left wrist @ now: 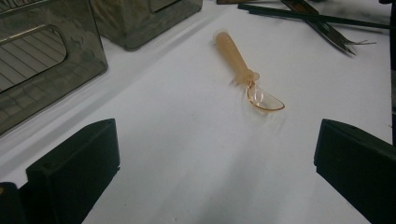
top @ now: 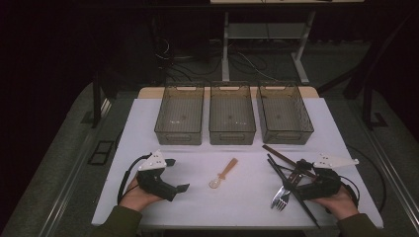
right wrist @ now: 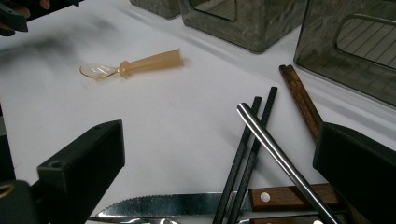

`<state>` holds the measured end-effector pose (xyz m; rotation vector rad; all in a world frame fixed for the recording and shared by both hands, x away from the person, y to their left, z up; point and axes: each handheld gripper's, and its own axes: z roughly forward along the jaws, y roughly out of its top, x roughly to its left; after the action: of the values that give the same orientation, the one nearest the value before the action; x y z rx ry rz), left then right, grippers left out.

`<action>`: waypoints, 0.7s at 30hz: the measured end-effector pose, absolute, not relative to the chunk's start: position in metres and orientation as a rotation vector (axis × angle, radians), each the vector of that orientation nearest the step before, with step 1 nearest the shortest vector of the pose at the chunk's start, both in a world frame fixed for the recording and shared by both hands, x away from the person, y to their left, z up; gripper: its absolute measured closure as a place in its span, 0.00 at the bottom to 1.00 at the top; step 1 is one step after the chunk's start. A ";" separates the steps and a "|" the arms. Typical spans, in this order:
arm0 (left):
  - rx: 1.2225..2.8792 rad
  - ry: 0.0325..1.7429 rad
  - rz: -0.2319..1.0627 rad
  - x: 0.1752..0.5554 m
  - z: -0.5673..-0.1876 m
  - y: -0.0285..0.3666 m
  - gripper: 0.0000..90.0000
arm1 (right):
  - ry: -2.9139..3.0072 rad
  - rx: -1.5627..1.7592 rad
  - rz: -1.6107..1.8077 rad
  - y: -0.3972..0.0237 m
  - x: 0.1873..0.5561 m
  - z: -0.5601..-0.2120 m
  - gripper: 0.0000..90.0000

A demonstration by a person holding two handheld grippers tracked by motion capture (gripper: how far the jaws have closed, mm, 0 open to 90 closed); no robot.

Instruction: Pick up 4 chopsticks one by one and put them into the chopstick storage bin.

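The small orange spoon lies alone near the middle of the white worktop, between the two grippers and apart from both. It sits to the right of the left gripper and a little farther away; in the left gripper view the spoon lies ahead of the spread fingers, right of centre, touching neither.

Its long axis runs diagonally — the clear bowl at the near-left end, the orange handle pointing far and to the right, toward the middle one of three grey bins that stand in a row at the far side.

The left gripper's fingers are spread wide with bare worktop between them; they hold nothing. The right gripper also has its fingers wide apart and pinches nothing — it hovers over a heap of cutlery at the right: a fork, a serrated knife with a wooden handle, black chopsticks, brown chopsticks and a steel rod crossing them. Whether the fingers touch the heap cannot be told.
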<state>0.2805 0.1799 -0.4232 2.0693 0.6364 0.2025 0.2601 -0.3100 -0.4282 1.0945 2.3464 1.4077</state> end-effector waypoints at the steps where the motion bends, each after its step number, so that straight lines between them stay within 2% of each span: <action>1: 2.069 0.637 0.202 0.280 -0.423 0.180 0.00 | 2.346 1.095 1.408 -0.310 0.260 -0.428 0.02; 21: 2.066 0.642 0.182 0.277 -0.424 0.187 0.00 | 2.383 1.063 1.343 -0.312 0.263 -0.416 0.03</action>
<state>0.2769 0.1870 -0.4243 2.0659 0.6423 0.1817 0.2632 -0.3122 -0.4160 1.0634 2.3835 1.3426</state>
